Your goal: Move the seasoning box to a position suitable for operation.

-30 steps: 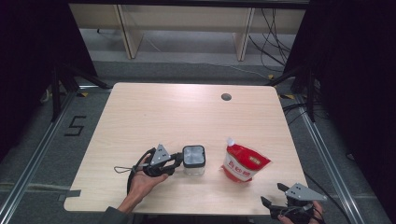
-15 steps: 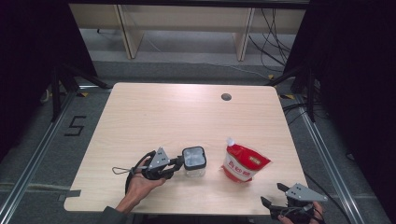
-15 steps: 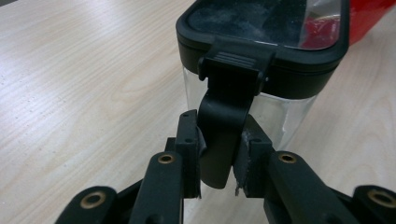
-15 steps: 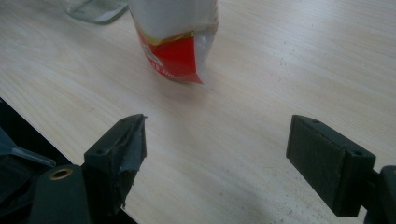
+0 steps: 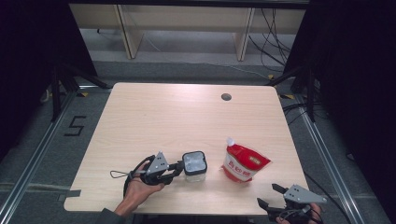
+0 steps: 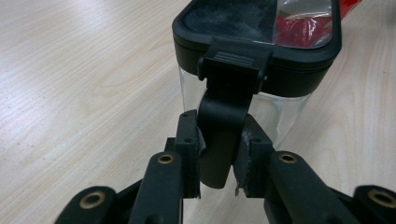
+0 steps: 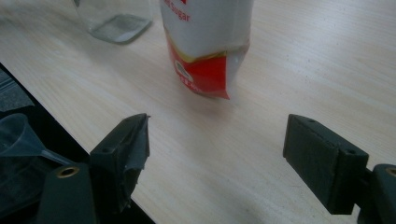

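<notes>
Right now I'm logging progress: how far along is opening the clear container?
Early. Done: the left tool is shut on the lid latch of the clear container, having just closed a little. In hand: the latch hangs down, the black lid sits on. Left: lift the lid; the red sugar pouch stands untouched, the right tool open near it.

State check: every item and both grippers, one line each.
Jar: upright on table, lid on.
Lid latch: hanging down, pinched by left gripper.
Sugar pouch: sealed, apart from the jar.
Left gripper: shut on the latch.
Right gripper: open, empty, at the table's near edge.
</notes>
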Demonstrator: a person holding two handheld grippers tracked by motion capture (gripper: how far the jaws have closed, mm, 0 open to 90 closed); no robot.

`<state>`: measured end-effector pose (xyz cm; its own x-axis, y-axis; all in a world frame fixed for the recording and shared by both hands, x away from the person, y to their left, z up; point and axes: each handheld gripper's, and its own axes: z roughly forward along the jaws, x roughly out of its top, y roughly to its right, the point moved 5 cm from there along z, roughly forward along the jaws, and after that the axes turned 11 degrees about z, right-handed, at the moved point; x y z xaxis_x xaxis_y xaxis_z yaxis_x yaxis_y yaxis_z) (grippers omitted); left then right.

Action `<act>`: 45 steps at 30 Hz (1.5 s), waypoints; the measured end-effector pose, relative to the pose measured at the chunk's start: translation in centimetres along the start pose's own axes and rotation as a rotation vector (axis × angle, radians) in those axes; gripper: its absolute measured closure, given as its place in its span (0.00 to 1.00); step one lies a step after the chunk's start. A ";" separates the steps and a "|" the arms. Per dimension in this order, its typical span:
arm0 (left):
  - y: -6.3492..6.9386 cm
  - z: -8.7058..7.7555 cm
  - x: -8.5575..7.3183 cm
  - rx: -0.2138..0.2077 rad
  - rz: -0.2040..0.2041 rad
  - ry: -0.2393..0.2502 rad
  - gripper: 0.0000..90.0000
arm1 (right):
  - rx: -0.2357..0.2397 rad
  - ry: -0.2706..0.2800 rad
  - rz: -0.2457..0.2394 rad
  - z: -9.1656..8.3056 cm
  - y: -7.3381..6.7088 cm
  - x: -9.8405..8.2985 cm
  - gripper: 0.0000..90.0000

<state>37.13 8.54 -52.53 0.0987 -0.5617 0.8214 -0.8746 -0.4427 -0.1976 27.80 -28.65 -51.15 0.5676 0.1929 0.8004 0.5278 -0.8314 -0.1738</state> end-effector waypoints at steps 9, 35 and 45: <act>0.7 -0.3 -0.1 -0.020 -0.008 -0.001 0.81 | 0.032 -0.018 0.018 0.0 -0.9 -0.1 0.28; 2.5 -1.0 -0.2 -0.112 0.028 0.017 0.81 | 0.050 -0.012 -0.035 0.1 -1.2 -0.3 0.29; 2.5 -0.8 -0.2 -0.089 0.037 0.011 0.81 | 0.068 -0.029 -0.031 0.3 -1.2 -0.4 0.29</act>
<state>34.54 8.13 -52.76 0.0603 -0.5685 0.8205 -0.9163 -0.3576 -0.1804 27.13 -27.57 -51.39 0.5682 0.2340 0.7889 0.5865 -0.7876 -0.1889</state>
